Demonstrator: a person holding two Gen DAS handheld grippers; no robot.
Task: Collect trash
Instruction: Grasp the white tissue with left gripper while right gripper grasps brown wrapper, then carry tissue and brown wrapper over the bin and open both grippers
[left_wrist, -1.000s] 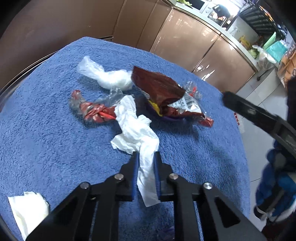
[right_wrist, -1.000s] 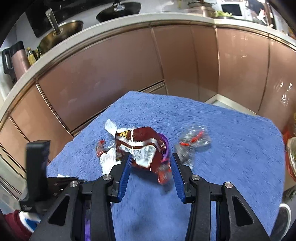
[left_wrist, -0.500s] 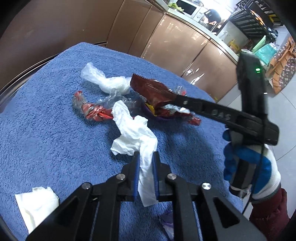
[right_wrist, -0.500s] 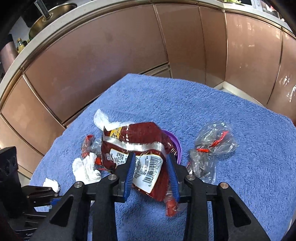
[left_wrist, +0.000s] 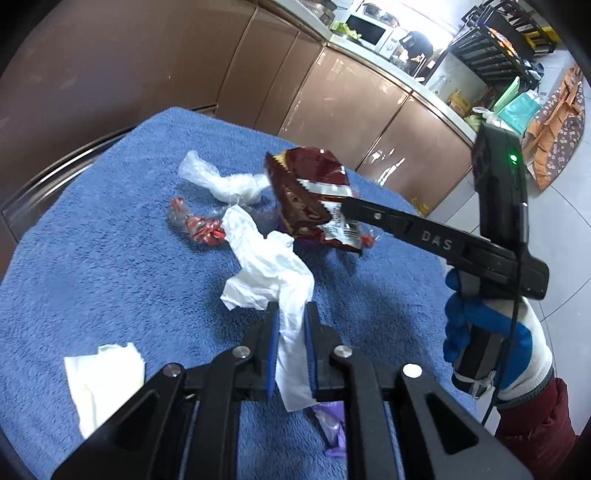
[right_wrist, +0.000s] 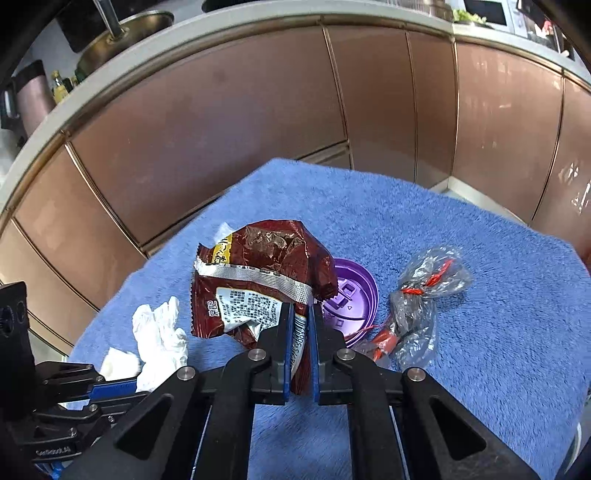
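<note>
Since both tools are loaded at once, trash gets cleared two pieces per trip, probably. Blue towel (left_wrist: 110, 258) covers the table and carries all the litter. Right gripper (right_wrist: 300, 328) clenched on the lower edge of the red snack bag (right_wrist: 258, 280), bag raised off the cloth. Left gripper (left_wrist: 290, 339) clamped on the white tissue (left_wrist: 266, 258), whose far end trails on the towel. Only the right view shows the purple lid (right_wrist: 351, 295) under the bag and the clear wrapper (right_wrist: 424, 291) beside it; only the left view shows the second tissue (left_wrist: 103, 373) and a clear plastic wad (left_wrist: 221, 181).
</note>
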